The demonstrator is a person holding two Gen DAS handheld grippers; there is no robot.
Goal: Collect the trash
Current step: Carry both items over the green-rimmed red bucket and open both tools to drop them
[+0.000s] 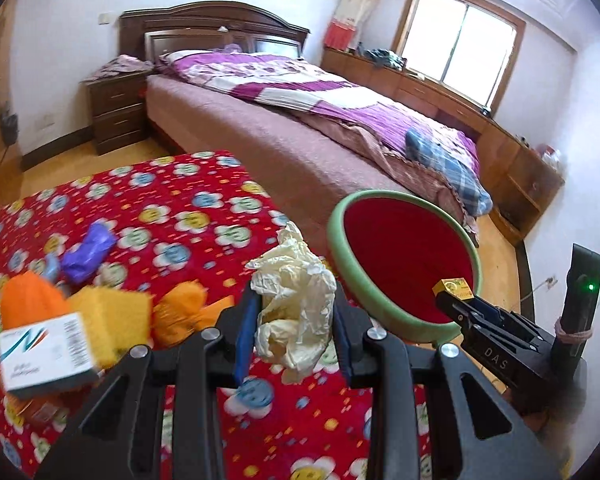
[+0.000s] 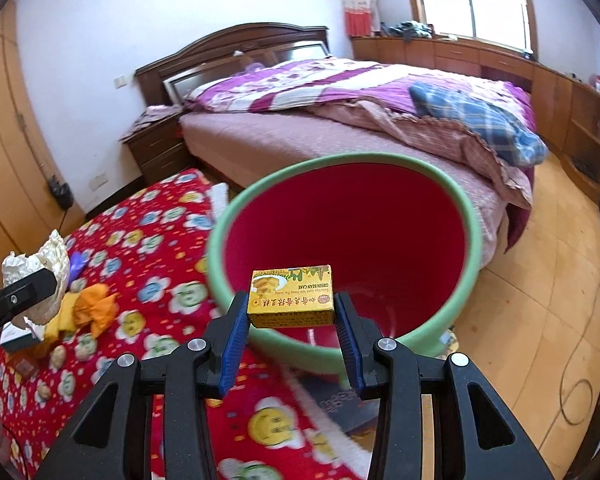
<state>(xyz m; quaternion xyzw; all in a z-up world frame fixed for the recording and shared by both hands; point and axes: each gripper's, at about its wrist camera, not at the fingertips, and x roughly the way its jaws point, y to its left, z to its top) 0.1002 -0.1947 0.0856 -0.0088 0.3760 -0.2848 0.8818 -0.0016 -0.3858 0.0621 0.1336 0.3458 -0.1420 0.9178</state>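
A small yellow cake box [image 2: 291,295] is clamped between the pads of the right gripper [image 2: 291,316] and is held just over the near rim of the green-rimmed red bin [image 2: 466,240], which stands off the table's right edge. If it is released here, the rim may be struck and the box tipped back outside. A crumpled cream wrapper [image 1: 296,304] is pinched in the left gripper [image 1: 294,330] above the red flowered cloth [image 1: 172,208]; being loose and bulky, it could slip free before the bin is reached. More scraps [image 1: 100,312] are left near the table's left edge.
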